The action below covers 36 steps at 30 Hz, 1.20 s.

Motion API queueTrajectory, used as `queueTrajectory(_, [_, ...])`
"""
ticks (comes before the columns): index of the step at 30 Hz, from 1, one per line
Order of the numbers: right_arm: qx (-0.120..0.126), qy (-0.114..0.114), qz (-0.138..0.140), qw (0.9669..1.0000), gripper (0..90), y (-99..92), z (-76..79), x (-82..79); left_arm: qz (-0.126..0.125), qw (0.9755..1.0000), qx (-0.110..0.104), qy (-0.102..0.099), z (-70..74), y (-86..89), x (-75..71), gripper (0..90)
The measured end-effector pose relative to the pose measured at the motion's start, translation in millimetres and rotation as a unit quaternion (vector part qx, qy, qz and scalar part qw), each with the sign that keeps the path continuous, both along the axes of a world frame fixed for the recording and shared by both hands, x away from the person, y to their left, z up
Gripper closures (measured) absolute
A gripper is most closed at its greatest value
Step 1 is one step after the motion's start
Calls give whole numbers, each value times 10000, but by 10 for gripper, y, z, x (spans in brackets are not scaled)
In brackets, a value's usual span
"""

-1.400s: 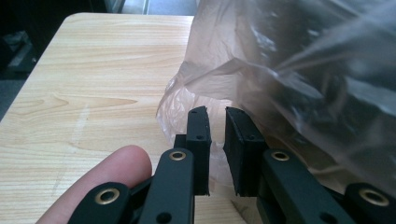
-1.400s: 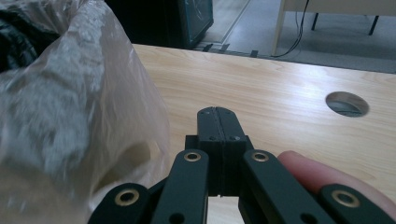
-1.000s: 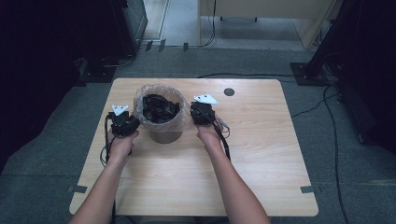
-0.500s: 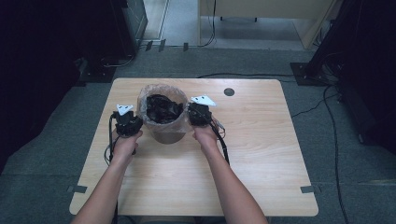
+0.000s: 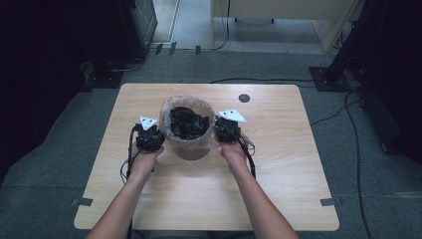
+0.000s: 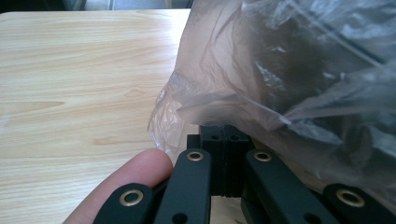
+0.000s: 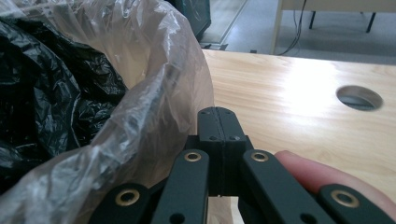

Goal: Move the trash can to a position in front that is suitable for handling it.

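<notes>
High view showed us a light wooden table (image 5: 209,199) with a small bin (image 5: 188,130) near its middle, lined with a clear plastic bag (image 5: 175,107) and holding crumpled black plastic (image 5: 186,122). At the bin's left side we held the left gripper (image 5: 149,137), close against the liner; at its right side we held the right gripper (image 5: 226,130), likewise close against the liner. A round hole (image 5: 244,98) sat in the tabletop beyond the right gripper.

From the left gripper view, the left gripper (image 6: 225,135) had its jaws pressed together with no gap between them. The clear plastic bag (image 6: 289,70) hung over and just past the jaw tips, draping on them from the right side; we could not tell whether any film was pinched between them. A fingertip (image 6: 126,182) lay beside the left linkage.

From the right gripper view, the right gripper (image 7: 218,123) also had its jaws together. The clear plastic bag (image 7: 154,74) bulged at their left, touching the left jaw's side, with the black plastic (image 7: 51,93) inside it. Bare table (image 7: 289,102) and the hole (image 7: 359,97) lay to the right.
</notes>
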State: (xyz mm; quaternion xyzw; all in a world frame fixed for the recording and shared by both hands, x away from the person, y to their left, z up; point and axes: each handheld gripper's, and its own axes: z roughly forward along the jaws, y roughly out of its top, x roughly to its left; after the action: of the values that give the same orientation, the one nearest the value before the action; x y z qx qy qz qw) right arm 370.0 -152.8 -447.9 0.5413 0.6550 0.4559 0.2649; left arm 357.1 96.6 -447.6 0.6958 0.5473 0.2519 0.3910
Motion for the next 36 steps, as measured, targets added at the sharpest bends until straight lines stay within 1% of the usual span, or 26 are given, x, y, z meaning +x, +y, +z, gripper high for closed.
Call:
queueTrajectory(2, [-2, -16, -33, 10000, 900, -58, -4, -57, -58, 10000, -29, -5, -4, -77, -56, 900])
queueTrajectory(3, [-14, -19, -33, 10000, 900, -84, -3, -88, -58, 10000, -29, -5, -4, -77, -56, 900])
queueTrajectory(4, [-14, -19, -33, 10000, 900, -84, -3, -88, -73, 10000, -21, -16, -6, -103, -79, 900])
queueTrajectory(5, [-36, -22, -36, 10000, 900, -113, -2, -120, -94, 10000, -5, -12, -7, -135, -108, 900])
queueTrajectory(6, [-66, -36, -28, 10000, 900, -169, -3, -188, -98, 10000, -3, -7, -7, -157, -126, 900])
queueTrajectory(7, [-66, -36, -28, 10000, 900, -169, -3, -188, -109, 9999, 37, -6, -8, -190, -153, 900])
queueTrajectory(8, [-77, -40, -37, 10000, 900, -198, -3, -222, -142, 9999, 61, -17, -10, -222, -179, 900])
queueTrajectory(10, [-87, -27, -78, 9999, 900, -293, -1, -321, -225, 9997, 21, -4, -17, -312, -266, 900])
queueTrajectory(11, [-101, -32, -92, 9999, 900, -328, -1, -354, -225, 9997, 21, -4, -17, -312, -266, 900])
queueTrajectory(13, [-121, -37, -99, 9999, 900, -401, -1, -422, -317, 9995, 1, 14, -17, -368, -327, 900])
queueTrajectory(14, [-121, -37, -99, 9999, 900, -401, -1, -422, -371, 9993, 11, -11, -18, -398, -358, 900])
queueTrajectory(15, [-157, -47, -104, 9998, 900, -479, -1, -499, -451, 9990, 9, -33, -19, -453, -416, 900])
queueTrajectory(16, [-157, -47, -104, 9998, 900, -479, -1, -499, -451, 9990, 9, -33, -19, -453, -416, 900])
queueTrajectory(18, [-189, -34, -107, 9998, 900, -562, 3, -589, -513, 9987, -3, -74, -22, -526, -487, 900])
queueTrajectory(19, [-189, -34, -107, 9998, 900, -562, 3, -589, -513, 9987, -3, -74, -22, -526, -487, 900])
queueTrajectory(21, [-189, -48, -118, 9997, 900, -611, 0, -655, -528, 9986, -27, -98, -29, -568, -537, 900])
queueTrajectory(22, [-193, -51, -124, 9997, 900, -658, -2, -721, -561, 9984, -12, -119, -33, -585, -567, 900])
queueTrajectory(23, [-193, -51, -124, 9997, 900, -658, -2, -721, -575, 9982, 22, -158, -38, -609, -602, 900])
queueTrajectory(24, [-210, -55, -129, 9997, 900, -695, -1, -789, -615, 9978, 92, -224, -51, -647, -679, 900])
queueTrajectory(25, [-210, -55, -129, 9997, 900, -695, -1, -789, -615, 9978, 92, -224, -51, -647, -679, 900])
queueTrajectory(28, [-244, -58, -156, 9996, 900, -758, -1, -927, -692, 9974, 24, -201, -72, -696, -797, 900])
queueTrajectory(29, [-287, -74, -151, 9994, 900, -772, -1, -959, -704, 9974, -27, -174, -73, -707, -825, 900])
queueTrajectory(30, [-287, -74, -151, 9994, 900, -772, -1, -959, -704, 9974, -27, -174, -73, -707, -825, 900])
queueTrajectory(31, [-296, -78, -170, 9994, 900, -788, -1, -989, -723, 9972, -44, -174, -74, -723, -858, 900])
queueTrajectory(34, [-267, -58, -219, 9994, 900, -840, -2, -1085, -779, 9965, 100, -296, -84, -786, -971, 900])
queueTrajectory(36, [-192, -64, -215, 9996, 900, -896, -12, -1180, -817, 9961, 76, -327, -96, -821, -1052, 900])
